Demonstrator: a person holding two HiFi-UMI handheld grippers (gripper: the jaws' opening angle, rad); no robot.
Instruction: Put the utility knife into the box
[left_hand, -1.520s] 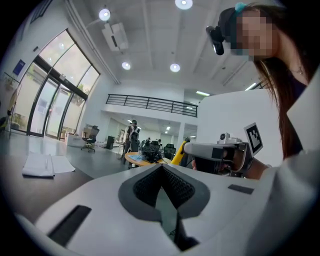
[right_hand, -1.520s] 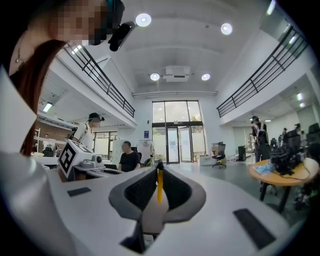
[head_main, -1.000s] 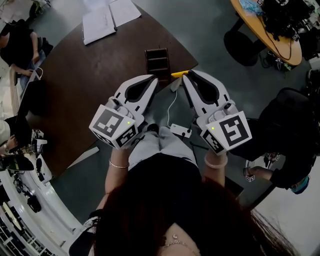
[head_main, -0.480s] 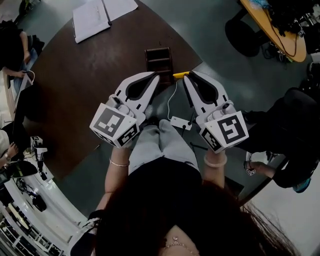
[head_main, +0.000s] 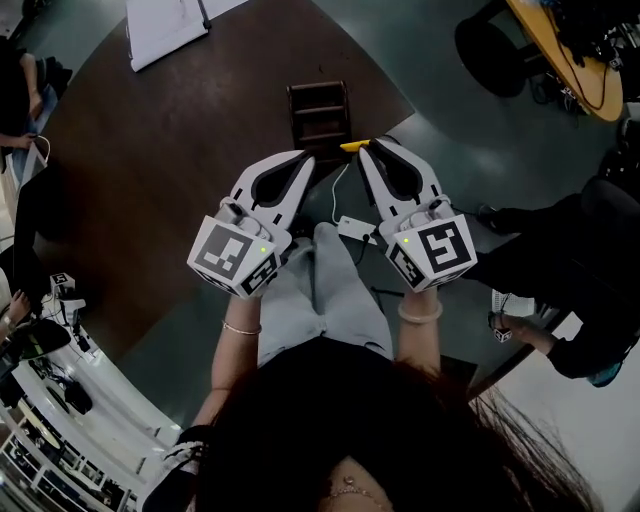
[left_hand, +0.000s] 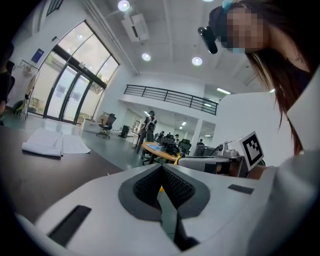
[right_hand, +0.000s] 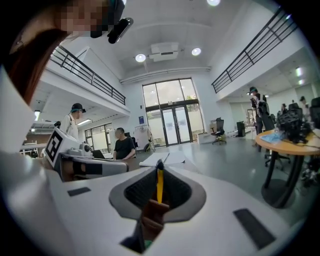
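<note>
- Step in hand: carrying. The right gripper (head_main: 365, 148) has the utility knife (head_main: 351, 146) and we judge it is on its way to the box (head_main: 318, 112); the knife is not yet in.
- Right fingers: shut tight on the knife. In the right gripper view the thin yellow body (right_hand: 159, 185) stands edge-on between the pads, running up to the tips.
- Left gripper (head_main: 304, 158): fingers closed together with nothing between them. The speck of yellow seen past its tips in the left gripper view is the knife in the other gripper.
- Knife position: at the right gripper's tips, pointing left, just beside the near right corner of the box, over the edge of the dark round surface (head_main: 180, 150). It does not look to touch the box.
- Box: dark wood, open on top, with dividers making several compartments. It sits apart from both grippers, just ahead of them.
- Next move, our judgement: bring the right gripper forward and left until the knife is over one compartment, line its length up with the slot, lower it, then open the fingers.
- Risk: the knife may catch on a divider if it goes in crosswise.
</note>
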